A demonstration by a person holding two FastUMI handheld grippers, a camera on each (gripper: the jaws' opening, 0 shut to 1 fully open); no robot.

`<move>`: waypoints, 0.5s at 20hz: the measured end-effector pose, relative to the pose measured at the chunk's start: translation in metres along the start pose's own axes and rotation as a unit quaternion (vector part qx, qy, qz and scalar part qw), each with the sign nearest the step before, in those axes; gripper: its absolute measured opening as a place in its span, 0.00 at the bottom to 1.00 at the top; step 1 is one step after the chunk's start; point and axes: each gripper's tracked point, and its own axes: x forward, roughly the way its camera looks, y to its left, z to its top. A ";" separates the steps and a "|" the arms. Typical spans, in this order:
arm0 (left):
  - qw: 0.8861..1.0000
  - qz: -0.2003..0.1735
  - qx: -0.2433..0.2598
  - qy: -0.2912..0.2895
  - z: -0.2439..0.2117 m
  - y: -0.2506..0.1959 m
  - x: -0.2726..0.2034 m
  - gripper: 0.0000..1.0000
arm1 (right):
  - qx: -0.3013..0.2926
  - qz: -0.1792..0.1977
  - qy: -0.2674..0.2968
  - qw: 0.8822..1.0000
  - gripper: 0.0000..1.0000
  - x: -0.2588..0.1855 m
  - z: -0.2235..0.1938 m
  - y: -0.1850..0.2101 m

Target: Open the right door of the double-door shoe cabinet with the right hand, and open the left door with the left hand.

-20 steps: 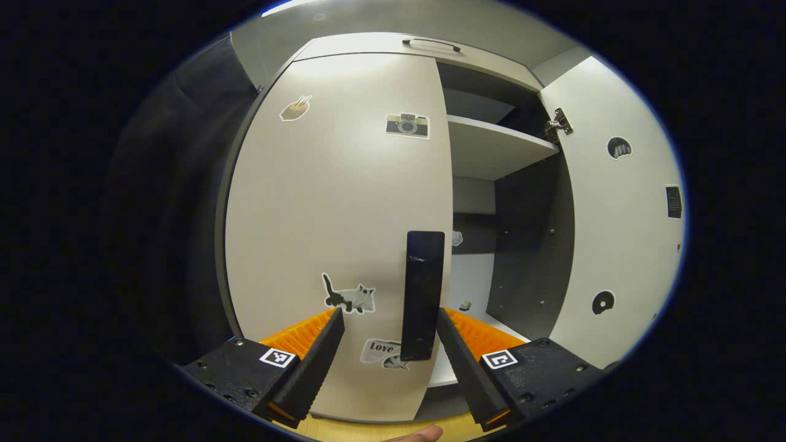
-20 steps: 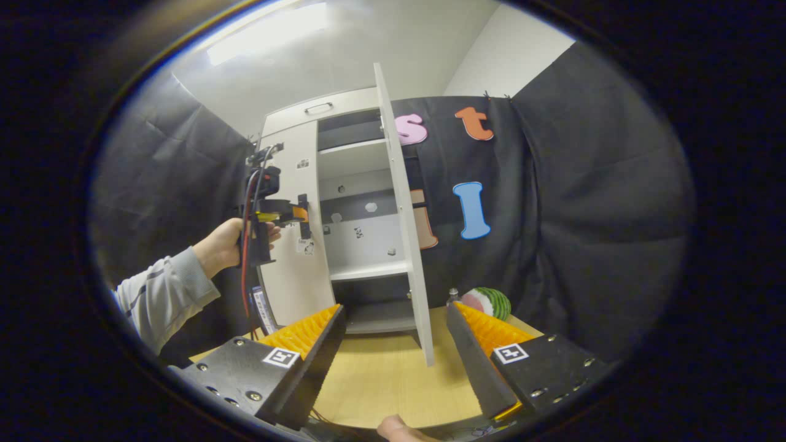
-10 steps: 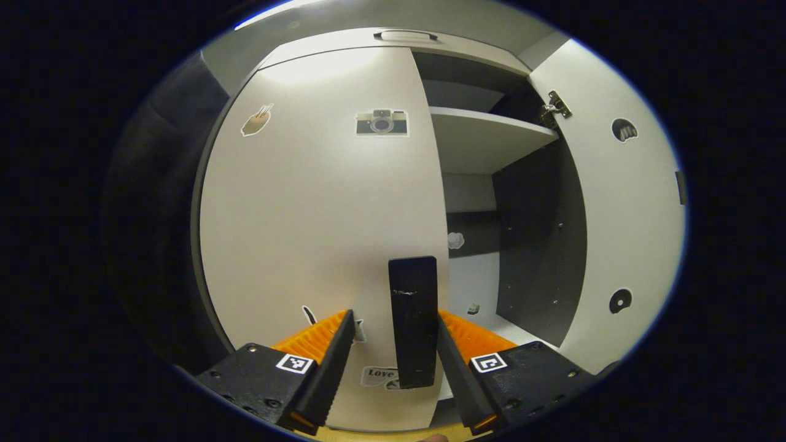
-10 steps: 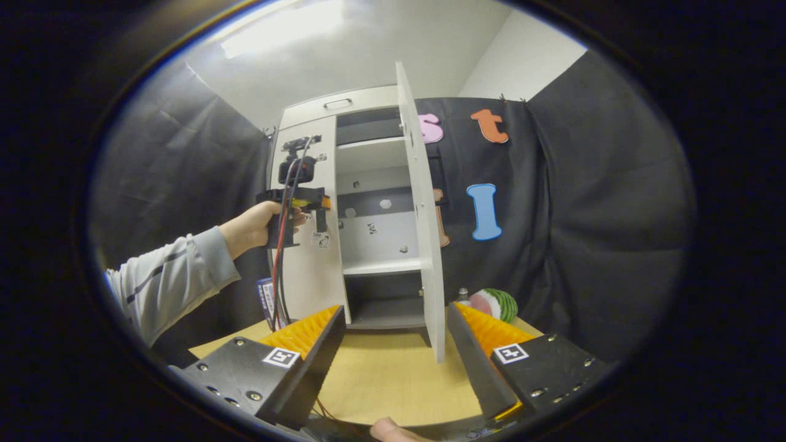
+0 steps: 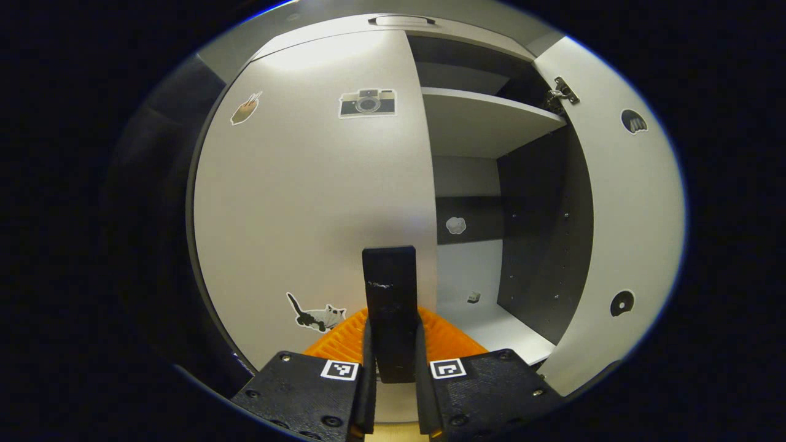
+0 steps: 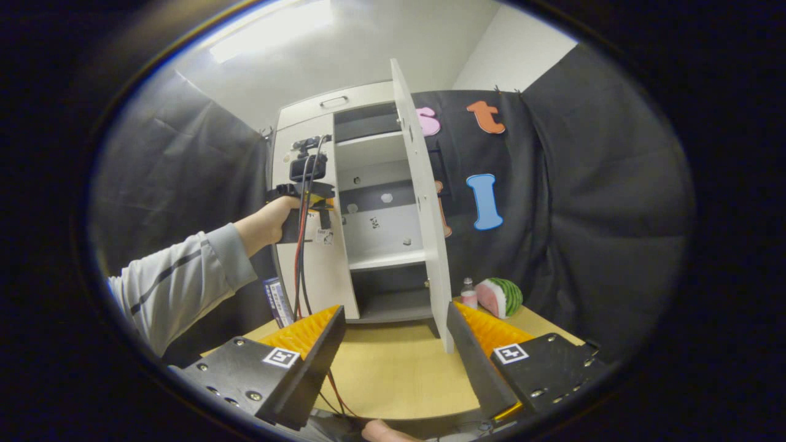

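Left gripper [image 5: 393, 374]: my fingers [image 5: 366, 393] are drawn in on the black upright bar handle [image 5: 390, 307] of the pale grey left door [image 5: 307, 202]. One finger sits on each side of the handle's lower end, both against it. The handle stands upright between them, rising above the tips, close to the door's free right-hand edge. The left door looks shut or very nearly so; I cannot tell whether a gap has opened.

On that door I see a cat sticker [image 5: 314, 316] low down just left of my fingers, a camera sticker [image 5: 367, 103] near the top, and a small brown sticker [image 5: 244, 110] at upper left.

To the right of the door edge the white double-door shoe cabinet [image 5: 473, 202] shows its inside: a pale shelf [image 5: 485, 120] up high and a dark side wall. The pale grey right door [image 5: 632, 233] is swung wide, its inner face toward me, with a metal hinge [image 5: 562, 95] near its top.

Right gripper [image 6: 393, 359]: fingers spread wide, holding nothing, hanging above the light wooden counter [image 6: 393, 374]. The open right door [image 6: 424, 209] stands edge-on just beyond the gap between them, apart from both. Farther off, a hand [image 6: 270, 218] in a grey sleeve [image 6: 178, 282] holds the left gripper [image 6: 322, 218] against the left door [image 6: 310, 258]. A watermelon-slice toy [image 6: 500, 296] and a small bottle [image 6: 468, 293] sit on the counter beside the open door.
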 end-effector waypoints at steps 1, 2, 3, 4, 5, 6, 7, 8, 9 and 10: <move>1.000 -0.004 -0.002 0.005 -0.001 -0.001 -0.004 0.28 | 0.003 -0.003 0.000 1.000 0.95 -0.002 0.002 -0.003; 1.000 -0.008 -0.002 0.007 -0.001 -0.001 -0.008 0.27 | 0.001 -0.009 0.002 1.000 0.98 -0.003 0.001 -0.007; 1.000 -0.011 0.004 0.009 -0.001 0.000 -0.014 0.27 | -0.005 -0.017 0.003 1.000 0.94 -0.004 0.001 -0.011; 1.000 -0.011 0.006 0.008 -0.001 0.001 -0.022 0.27 | -0.009 -0.025 0.004 1.000 0.99 -0.006 0.001 -0.014; 1.000 -0.012 0.005 0.011 -0.002 0.003 -0.029 0.27 | -0.010 -0.030 0.004 0.999 0.99 -0.010 0.002 -0.015; 1.000 -0.015 0.004 0.013 -0.001 0.005 -0.038 0.26 | -0.004 -0.030 0.004 1.000 0.94 -0.013 0.003 -0.014; 1.000 -0.019 0.000 0.015 -0.001 0.008 -0.046 0.26 | 0.003 -0.026 0.005 1.000 0.95 -0.018 0.005 -0.009; 1.000 -0.021 -0.001 0.018 -0.003 0.012 -0.055 0.27 | 0.009 -0.022 0.003 1.000 0.95 -0.023 0.007 -0.004; 1.000 -0.023 0.001 0.019 -0.004 0.015 -0.063 0.26 | 0.010 -0.019 0.000 1.000 0.95 -0.027 0.012 0.000; 0.999 -0.026 0.004 0.019 -0.004 0.016 -0.071 0.26 | 0.008 -0.021 -0.004 1.000 0.99 -0.033 0.016 0.002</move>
